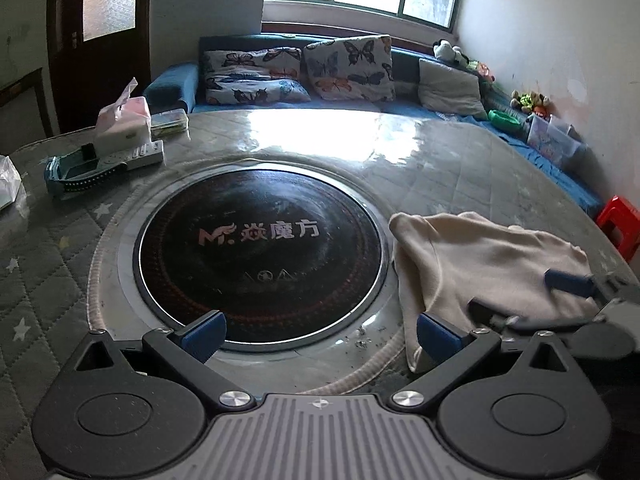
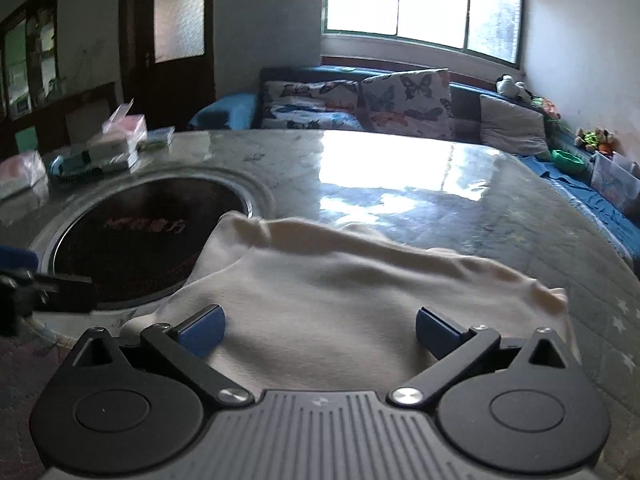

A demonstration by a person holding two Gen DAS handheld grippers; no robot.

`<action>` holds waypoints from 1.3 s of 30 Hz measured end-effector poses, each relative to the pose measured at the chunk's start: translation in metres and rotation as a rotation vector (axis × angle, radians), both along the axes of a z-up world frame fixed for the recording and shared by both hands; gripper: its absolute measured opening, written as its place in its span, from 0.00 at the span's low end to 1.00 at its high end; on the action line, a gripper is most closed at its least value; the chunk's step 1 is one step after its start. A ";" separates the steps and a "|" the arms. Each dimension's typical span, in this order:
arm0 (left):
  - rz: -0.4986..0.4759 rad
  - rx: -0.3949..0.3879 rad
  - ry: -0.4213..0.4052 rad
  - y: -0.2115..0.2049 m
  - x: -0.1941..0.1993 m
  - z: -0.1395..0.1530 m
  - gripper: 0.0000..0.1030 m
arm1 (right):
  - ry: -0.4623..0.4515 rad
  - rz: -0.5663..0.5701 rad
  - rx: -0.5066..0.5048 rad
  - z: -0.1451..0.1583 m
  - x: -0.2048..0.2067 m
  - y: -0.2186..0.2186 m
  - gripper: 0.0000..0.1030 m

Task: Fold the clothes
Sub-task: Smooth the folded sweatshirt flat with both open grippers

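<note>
A cream garment [image 1: 476, 268] lies crumpled on the round table, right of the black cooktop [image 1: 260, 256]. My left gripper [image 1: 320, 334] is open and empty, over the cooktop's near rim, its right finger at the garment's left edge. My right gripper [image 2: 320, 330] is open, low over the near part of the garment [image 2: 320, 280], with nothing between its jaws. The right gripper also shows in the left wrist view [image 1: 532, 296] over the garment's right side. The left gripper shows at the left edge of the right wrist view [image 2: 28, 276].
The quilted table cover [image 1: 48, 264] carries a tissue pack [image 1: 122, 122], a remote [image 1: 140, 156] and a teal device [image 1: 76, 172] at the far left. A blue sofa with butterfly cushions [image 1: 348, 68] stands behind. A red stool [image 1: 620, 224] is at the right.
</note>
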State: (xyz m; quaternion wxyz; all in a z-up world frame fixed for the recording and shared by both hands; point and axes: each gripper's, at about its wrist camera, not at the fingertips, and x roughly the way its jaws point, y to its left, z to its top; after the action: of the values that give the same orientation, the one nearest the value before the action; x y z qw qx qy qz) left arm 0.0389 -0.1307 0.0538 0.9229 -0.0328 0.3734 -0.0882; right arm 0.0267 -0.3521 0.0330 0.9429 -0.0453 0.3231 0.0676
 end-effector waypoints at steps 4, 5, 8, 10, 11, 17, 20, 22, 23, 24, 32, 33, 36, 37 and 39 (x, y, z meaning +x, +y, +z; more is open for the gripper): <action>0.002 -0.023 -0.019 0.004 0.002 0.003 1.00 | 0.000 0.026 -0.029 -0.004 -0.002 0.011 1.00; -0.001 -0.034 -0.025 0.005 0.002 0.004 1.00 | -0.013 0.025 -0.029 -0.002 -0.004 0.012 1.00; -0.005 -0.066 -0.036 0.008 0.002 0.006 1.00 | -0.044 0.029 -0.012 0.005 -0.009 0.015 1.00; -0.002 -0.083 -0.028 0.010 0.005 0.007 1.00 | -0.051 0.041 0.003 0.007 -0.010 0.018 1.00; 0.002 -0.086 -0.026 0.010 0.005 0.007 1.00 | -0.055 0.047 0.011 0.007 -0.010 0.020 1.00; 0.003 -0.074 -0.017 0.011 0.006 0.007 1.00 | -0.026 0.070 -0.025 -0.006 -0.009 0.032 1.00; 0.014 -0.060 -0.024 0.010 0.005 0.007 1.00 | -0.057 0.070 0.002 0.004 -0.015 0.025 1.00; 0.016 -0.056 -0.027 0.009 0.005 0.006 1.00 | -0.076 0.049 0.031 0.011 -0.019 0.014 1.00; 0.015 -0.056 -0.023 0.008 0.005 0.006 1.00 | -0.085 0.032 0.043 0.013 -0.021 0.009 1.00; 0.014 -0.057 -0.020 0.008 0.005 0.006 1.00 | -0.095 0.002 0.059 0.016 -0.023 -0.001 1.00; -0.014 -0.046 -0.019 -0.001 0.002 0.005 1.00 | -0.050 -0.177 0.111 0.003 -0.032 -0.066 1.00; -0.017 -0.043 -0.020 -0.003 0.002 0.005 1.00 | -0.039 -0.191 0.127 0.000 -0.033 -0.073 1.00; -0.034 -0.032 -0.019 -0.010 0.000 0.005 1.00 | -0.018 -0.218 0.170 -0.006 -0.037 -0.089 1.00; -0.045 -0.029 -0.018 -0.014 -0.001 0.006 1.00 | -0.023 -0.217 0.169 -0.005 -0.039 -0.090 1.00; -0.059 -0.022 -0.017 -0.019 -0.003 0.005 1.00 | -0.049 -0.215 0.165 0.000 -0.048 -0.090 1.00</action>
State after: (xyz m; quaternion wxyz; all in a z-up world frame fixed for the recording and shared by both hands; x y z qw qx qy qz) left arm 0.0361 -0.1497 0.0590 0.9225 -0.0309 0.3656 -0.1198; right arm -0.0212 -0.4417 0.0326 0.9528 0.0655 0.2963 -0.0087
